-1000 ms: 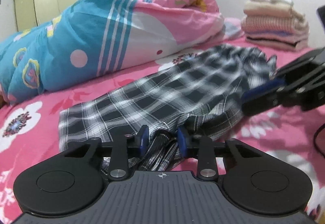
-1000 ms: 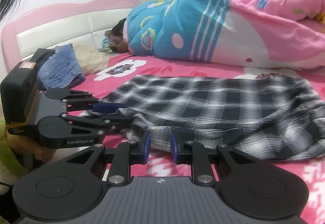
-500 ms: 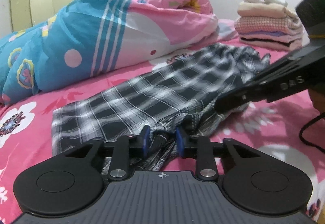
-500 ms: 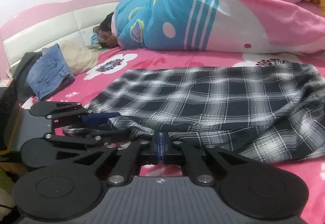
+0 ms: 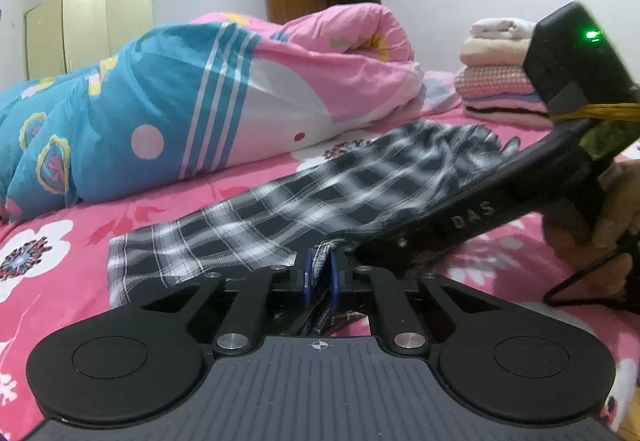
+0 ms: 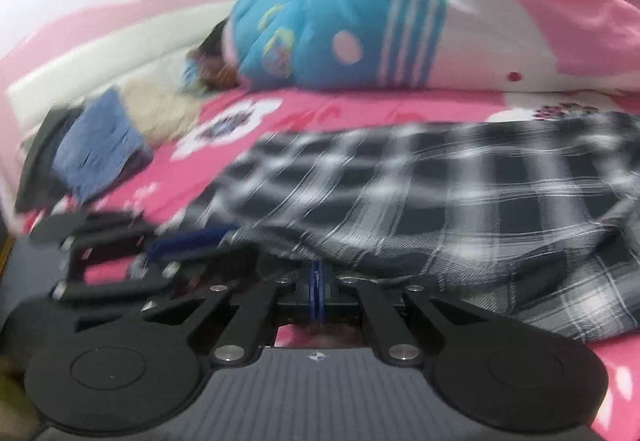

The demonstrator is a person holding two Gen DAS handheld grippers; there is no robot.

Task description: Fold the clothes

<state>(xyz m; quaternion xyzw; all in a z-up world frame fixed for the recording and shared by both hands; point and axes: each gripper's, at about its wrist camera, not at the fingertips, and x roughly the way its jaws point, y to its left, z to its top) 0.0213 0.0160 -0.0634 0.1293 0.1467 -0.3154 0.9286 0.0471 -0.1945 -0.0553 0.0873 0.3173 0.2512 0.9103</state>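
Both grippers are down at the near edge of the bed (image 5: 48, 281), where the plaid garment (image 5: 360, 177) lies flat. The left gripper (image 5: 322, 277) has just been closing and its jaws now pinch the hem. The right gripper (image 6: 318, 293) looks clamped on the same edge, jaws nearly together. Best now: lift both evenly, keep the hem taut, carry it over toward the duvet (image 5: 160, 113) side.

Both rigs look the same: matte black left gripper (image 5: 322, 281) and right gripper (image 6: 318, 291) with blue pads, silver screws at the pivots, ribbed grey deck, round black discs either side. Right one's got "DAS" lettering, a green LED, a black cable.
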